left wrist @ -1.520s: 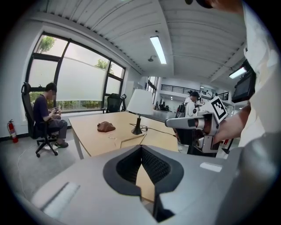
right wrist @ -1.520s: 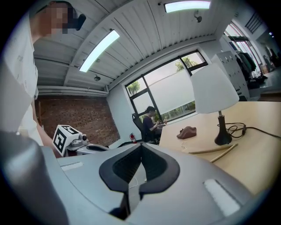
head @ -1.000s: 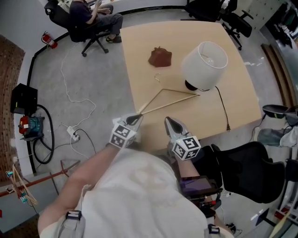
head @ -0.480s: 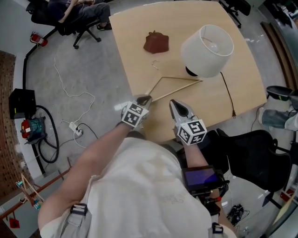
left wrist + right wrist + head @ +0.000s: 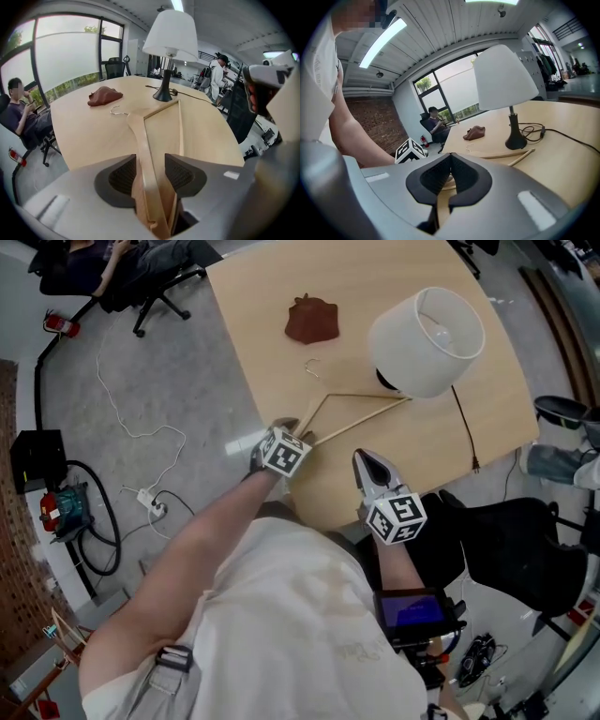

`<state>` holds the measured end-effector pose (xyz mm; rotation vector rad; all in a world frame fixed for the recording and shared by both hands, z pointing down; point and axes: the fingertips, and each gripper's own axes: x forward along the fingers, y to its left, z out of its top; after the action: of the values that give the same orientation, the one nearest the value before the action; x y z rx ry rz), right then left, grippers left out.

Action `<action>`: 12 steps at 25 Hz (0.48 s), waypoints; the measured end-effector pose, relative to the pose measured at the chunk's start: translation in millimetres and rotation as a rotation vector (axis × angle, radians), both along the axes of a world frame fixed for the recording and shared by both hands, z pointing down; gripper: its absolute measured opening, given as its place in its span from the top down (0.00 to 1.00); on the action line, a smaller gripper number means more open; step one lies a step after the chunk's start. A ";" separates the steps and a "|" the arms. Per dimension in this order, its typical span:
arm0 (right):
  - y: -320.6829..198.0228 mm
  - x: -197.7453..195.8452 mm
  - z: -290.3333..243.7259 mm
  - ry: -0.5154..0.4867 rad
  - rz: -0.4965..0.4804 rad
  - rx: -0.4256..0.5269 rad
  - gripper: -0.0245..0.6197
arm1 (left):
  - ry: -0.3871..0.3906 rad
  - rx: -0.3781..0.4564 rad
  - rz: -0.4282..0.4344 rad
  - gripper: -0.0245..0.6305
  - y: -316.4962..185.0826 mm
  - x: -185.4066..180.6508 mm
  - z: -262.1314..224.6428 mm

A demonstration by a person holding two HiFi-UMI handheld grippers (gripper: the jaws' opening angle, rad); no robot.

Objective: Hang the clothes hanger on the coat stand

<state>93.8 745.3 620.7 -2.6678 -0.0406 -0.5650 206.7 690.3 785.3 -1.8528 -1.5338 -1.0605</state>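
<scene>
A wooden clothes hanger (image 5: 361, 426) lies flat on the pale table (image 5: 487, 418), its wire hook pointing at a brown cloth (image 5: 311, 320). My left gripper (image 5: 289, 427) is at the hanger's near corner by the table's left edge. In the left gripper view the hanger's arm (image 5: 140, 136) runs between the jaws of the left gripper (image 5: 150, 161); they have just been opening and stand open, with a gap at the right pad. My right gripper (image 5: 368, 457) hovers over the near table edge, shut and empty; the right gripper view shows the right gripper (image 5: 450, 155) with tips together. No coat stand is in view.
A white-shaded lamp (image 5: 427, 329) stands beside the hanger's far end, its black cord (image 5: 464, 432) trailing toward the table's edge. A black office chair (image 5: 511, 549) is at my right. Cables (image 5: 122, 427) lie on the floor at left, and a person sits at the far left.
My left gripper has moved up the picture and down onto the hanger's near corner at the table edge. The right gripper has edged a little toward the table.
</scene>
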 end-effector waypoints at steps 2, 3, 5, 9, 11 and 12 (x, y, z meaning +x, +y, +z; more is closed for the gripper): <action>5.3 -6.9 0.0 -0.009 0.035 -0.003 0.94 | -0.006 0.069 0.008 0.67 -0.2 -0.5 12.3; 8.4 -9.9 -0.3 -0.010 0.053 -0.005 0.94 | -0.006 0.098 0.005 0.67 -0.3 -0.7 15.8; 14.5 -14.6 -1.3 -0.011 0.086 -0.006 0.94 | -0.011 0.131 0.000 0.70 0.8 -3.5 17.2; 19.0 -14.0 -4.5 -0.005 0.121 -0.005 0.94 | -0.038 0.162 -0.013 0.81 2.9 -9.3 16.9; 17.2 -12.2 -7.0 0.002 0.123 -0.006 0.94 | -0.059 0.183 -0.033 0.82 3.2 -9.4 16.6; 16.0 -11.8 -8.0 0.005 0.123 -0.006 0.94 | -0.063 0.188 -0.038 0.83 2.6 -9.1 16.5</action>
<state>82.0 761.3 612.6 -2.6506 -0.2043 -0.5193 197.6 692.8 801.7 -1.7407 -1.3859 -1.2465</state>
